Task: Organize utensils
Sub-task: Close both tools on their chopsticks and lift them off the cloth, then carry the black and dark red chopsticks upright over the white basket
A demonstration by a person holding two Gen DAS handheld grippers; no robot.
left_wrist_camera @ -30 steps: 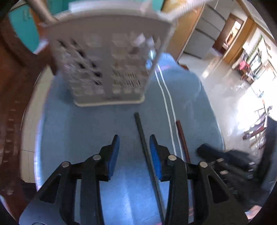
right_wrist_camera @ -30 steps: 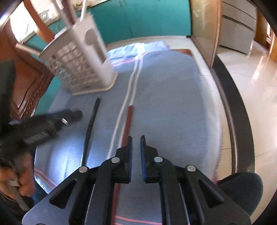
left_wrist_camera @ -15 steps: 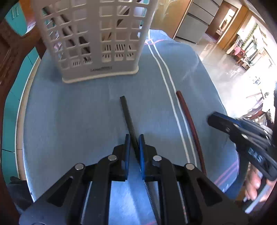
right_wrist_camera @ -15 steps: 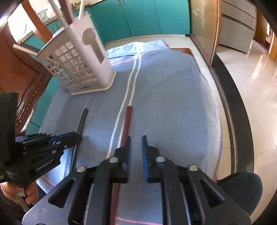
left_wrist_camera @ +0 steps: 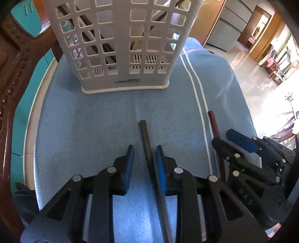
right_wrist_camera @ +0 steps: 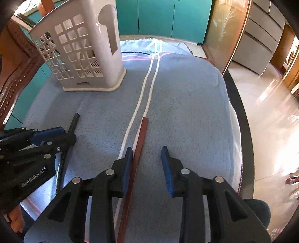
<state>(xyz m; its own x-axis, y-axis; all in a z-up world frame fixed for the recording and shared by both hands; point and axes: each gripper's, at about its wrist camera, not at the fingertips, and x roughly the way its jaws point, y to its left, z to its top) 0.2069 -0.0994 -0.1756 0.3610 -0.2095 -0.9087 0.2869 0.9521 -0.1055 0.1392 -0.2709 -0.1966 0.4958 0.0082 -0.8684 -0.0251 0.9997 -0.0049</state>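
The left gripper [left_wrist_camera: 143,155] is seen with its jaws opening, the black chopstick [left_wrist_camera: 147,147] lying between the blue pads, close against the right-hand one, and not clamped. The right gripper [right_wrist_camera: 146,158] is likewise opening, the reddish-brown chopstick [right_wrist_camera: 139,147] passing between its pads, just beside the left one, and nothing is gripped. Both sticks are laid flat on the blue towel [right_wrist_camera: 186,112], roughly parallel and near each other, the twin white stripes [right_wrist_camera: 143,93] running between them. Bare towel is left ahead of both tools up to the white lattice holder [left_wrist_camera: 119,46], which is stood upright at the far side with dark sticks already leaning inside. To the right of the reddish stick a wide clear strip of towel is offered before the dark table rim [right_wrist_camera: 244,134] drops off to a glossy tiled floor [right_wrist_camera: 271,112]. Teal cabinets [right_wrist_camera: 155,16] are seen behind, carved brown wood [left_wrist_camera: 13,78] at the left edge.
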